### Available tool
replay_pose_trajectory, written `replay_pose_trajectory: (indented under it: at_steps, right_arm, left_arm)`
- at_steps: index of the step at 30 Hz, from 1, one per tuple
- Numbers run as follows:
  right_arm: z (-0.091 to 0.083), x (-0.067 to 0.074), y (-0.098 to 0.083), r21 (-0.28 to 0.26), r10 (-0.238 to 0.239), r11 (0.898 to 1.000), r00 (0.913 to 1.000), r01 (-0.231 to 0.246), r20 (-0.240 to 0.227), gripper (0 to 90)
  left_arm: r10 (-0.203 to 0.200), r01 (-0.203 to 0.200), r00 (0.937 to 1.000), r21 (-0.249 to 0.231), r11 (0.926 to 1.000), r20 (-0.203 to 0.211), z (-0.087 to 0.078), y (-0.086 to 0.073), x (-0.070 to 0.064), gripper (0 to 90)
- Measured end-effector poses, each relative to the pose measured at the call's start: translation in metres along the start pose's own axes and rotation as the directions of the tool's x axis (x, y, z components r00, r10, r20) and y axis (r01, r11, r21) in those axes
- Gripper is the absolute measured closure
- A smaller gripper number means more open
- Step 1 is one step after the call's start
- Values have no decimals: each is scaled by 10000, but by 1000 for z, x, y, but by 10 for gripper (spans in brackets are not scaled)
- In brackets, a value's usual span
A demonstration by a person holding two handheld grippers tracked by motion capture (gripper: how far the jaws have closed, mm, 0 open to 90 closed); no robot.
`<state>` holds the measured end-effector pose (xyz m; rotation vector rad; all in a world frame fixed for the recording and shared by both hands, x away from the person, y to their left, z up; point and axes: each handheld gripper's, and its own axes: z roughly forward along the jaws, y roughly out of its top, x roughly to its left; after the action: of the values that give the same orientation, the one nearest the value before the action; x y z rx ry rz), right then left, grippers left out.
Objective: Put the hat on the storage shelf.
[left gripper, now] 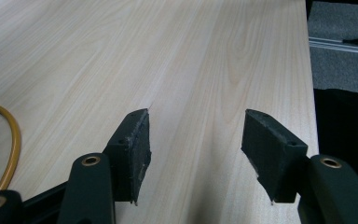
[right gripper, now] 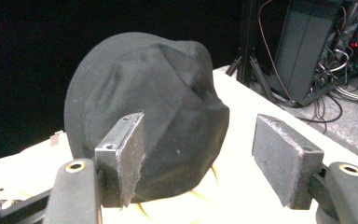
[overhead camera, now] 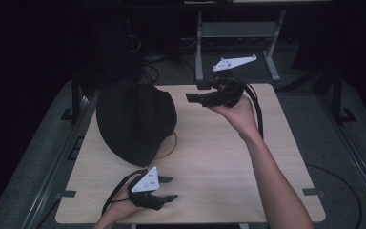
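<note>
A black brimmed hat (overhead camera: 136,119) lies on the left half of the light wooden table (overhead camera: 219,157), partly covering a yellow hoop (overhead camera: 170,144). My right gripper (overhead camera: 194,91) is held above the table's far side, just right of the hat and pointing at it. In the right gripper view its jaws (right gripper: 198,154) stand open and empty, with the hat (right gripper: 154,116) and the hoop (right gripper: 177,212) ahead. My left gripper (overhead camera: 173,188) rests near the front edge, below the hat. It is open (left gripper: 196,140) over bare wood, with the hoop (left gripper: 10,135) curving at the left.
Beyond the far edge stands a grey metal desk frame (overhead camera: 238,33) amid floor cables. A dark computer case (right gripper: 307,46) with wires sits past the hat in the right gripper view. Floor rails (overhead camera: 357,148) run along both sides of the table.
</note>
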<state>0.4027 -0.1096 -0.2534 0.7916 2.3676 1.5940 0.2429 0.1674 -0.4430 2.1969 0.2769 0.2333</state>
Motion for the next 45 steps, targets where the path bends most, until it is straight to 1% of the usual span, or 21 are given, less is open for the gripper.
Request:
replay_pose_trajectory:
  at_steps: [1, 5, 6, 12, 19, 23, 25, 29, 30, 32, 33, 36, 45]
  right_arm:
    - [-4, -1, -5, 1, 69, 10000, 10000, -69, 61, 333]
    - [-11, -3, -15, -13, 267, 9996, 9996, -267, 126, 321]
    - [-13, -4, -17, -13, 252, 9997, 9996, -252, 160, 320]
    - [-24, -6, -31, -73, 460, 9989, 9987, -458, 236, 316]
    - [-36, -11, -48, -108, 663, 9978, 9970, -659, 393, 313]
    - [-42, -12, -57, -80, 766, 9971, 9960, -763, 465, 309]
    - [-45, -13, -62, -96, 838, 9965, 9952, -834, 498, 309]
    - [-50, -15, -72, -56, 868, 9962, 9945, -866, 591, 304]
    - [-50, -15, -72, -56, 868, 9962, 9945, -866, 591, 304]
    - [-52, -16, -77, -96, 1013, 9948, 9929, -1009, 624, 303]
    - [-54, -17, -79, -83, 1043, 9945, 9926, -1040, 621, 301]
    - [-58, -18, -85, -106, 1119, 9937, 9913, -1115, 687, 299]
    - [-69, -19, -103, -155, 1309, 9914, 9885, -1301, 762, 294]
  left_arm:
    - [-15, 15, 10000, 1, 10000, 10, 0, 0, 0, 409]
    - [43, -43, 10000, 32, 10000, -11, 1, 0, 0, 405]
    - [-20, 20, 10000, -19, 10000, -12, 1, 0, 0, 404]
    - [-71, 71, 10000, -20, 10000, -15, 1, 0, 0, 402]
    - [-66, 66, 10000, 15, 10000, -45, 1, 0, 1, 402]
    - [-122, 122, 9999, 36, 9999, -36, 0, -1, 1, 401]
    - [-79, 79, 10000, 54, 10000, -58, 0, -1, 1, 402]
    - [-75, 75, 9999, 103, 9999, -70, 0, -1, 1, 401]
    - [-75, 75, 9999, 103, 9999, -70, 0, -1, 1, 401]
    - [-90, 91, 9999, 103, 9999, -71, 0, -1, 1, 401]
    - [16, -15, 9999, 117, 9999, -100, 0, -1, 2, 400]
    - [-54, 55, 10000, 136, 9999, -59, 1, -1, 1, 400]
    - [-78, 79, 10000, 201, 9998, -59, 1, -1, 1, 399]
